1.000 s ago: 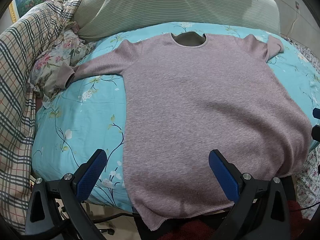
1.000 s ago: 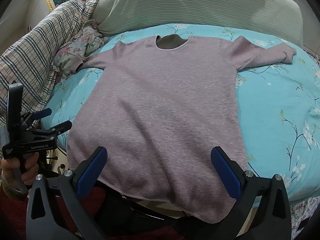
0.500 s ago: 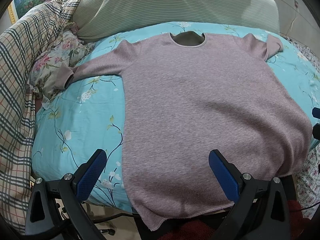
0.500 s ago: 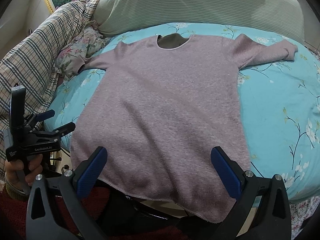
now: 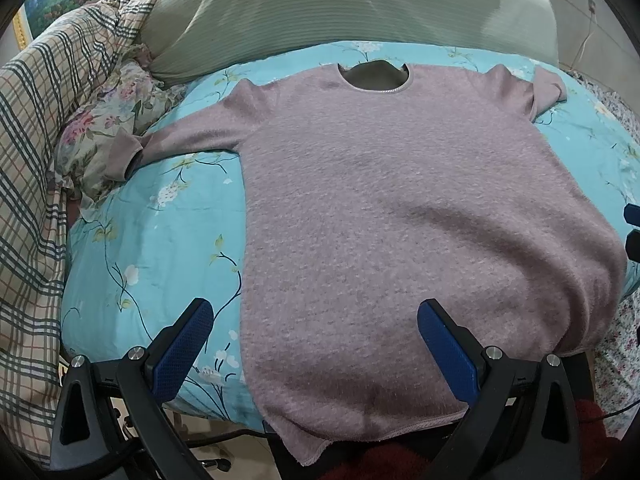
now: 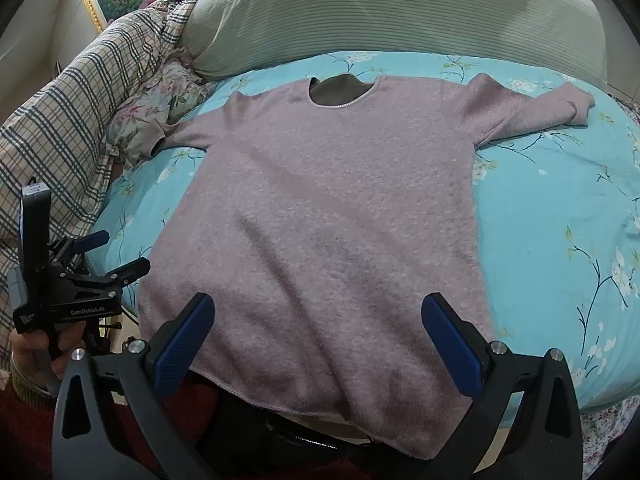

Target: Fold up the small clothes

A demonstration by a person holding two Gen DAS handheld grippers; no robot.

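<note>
Left wrist view: a bed with a turquoise flowered sheet [image 5: 152,240], a striped pillow [image 5: 320,8] at its head and a plaid blanket [image 5: 36,152] alongside. A mauve sweater [image 5: 400,208] lies flat on the sheet, hem over the edge. The left gripper [image 5: 314,344] hangs spread wide, empty.

Right wrist view: the right gripper [image 6: 318,342] gapes empty above the sweater's hem [image 6: 280,404]. One cuff [image 6: 158,144] is partly hidden.
</note>
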